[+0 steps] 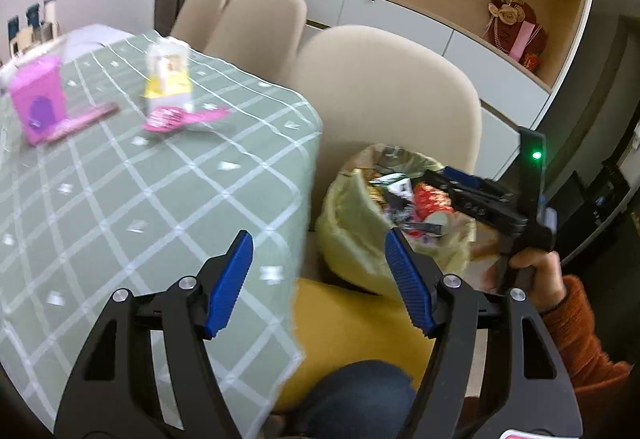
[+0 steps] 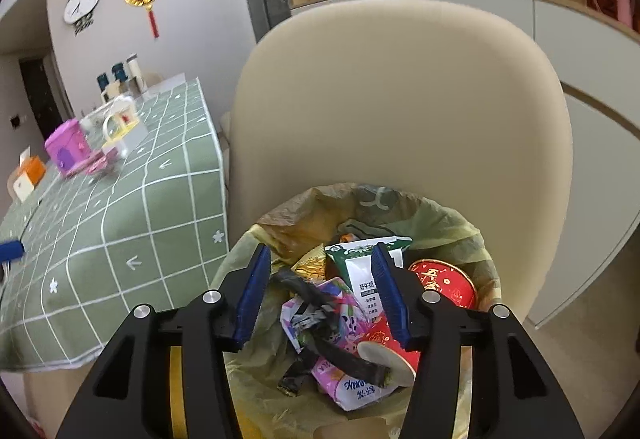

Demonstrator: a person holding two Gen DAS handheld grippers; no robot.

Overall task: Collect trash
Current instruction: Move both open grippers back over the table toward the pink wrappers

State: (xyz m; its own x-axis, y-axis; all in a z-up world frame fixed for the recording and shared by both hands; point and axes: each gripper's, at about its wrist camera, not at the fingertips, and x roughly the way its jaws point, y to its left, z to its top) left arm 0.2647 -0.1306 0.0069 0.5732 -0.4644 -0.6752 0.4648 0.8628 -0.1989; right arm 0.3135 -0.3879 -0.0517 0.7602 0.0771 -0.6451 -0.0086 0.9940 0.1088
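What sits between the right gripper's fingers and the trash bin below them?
Nothing. In the right wrist view the right gripper hangs open and empty over the trash bin; only loose wrappers and a milk carton lie inside.

The trash bin [image 2: 472, 239] stands before a chair [image 2: 400, 99], right of the table [image 2: 120, 239], wrappers [image 2: 340, 323] inside it

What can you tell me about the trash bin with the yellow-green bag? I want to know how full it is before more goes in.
The round trash bin lined with a thin yellow-green plastic bag stands upright in front of a beige padded chair, beside the table's hanging green checked cloth. The crinkled liner folds over the rim. Inside lie a green-and-white milk carton, a red paper cup, pink wrappers and dark scraps, heaped near the rim. The open right hand-held gripper hangs directly above, holding nothing.
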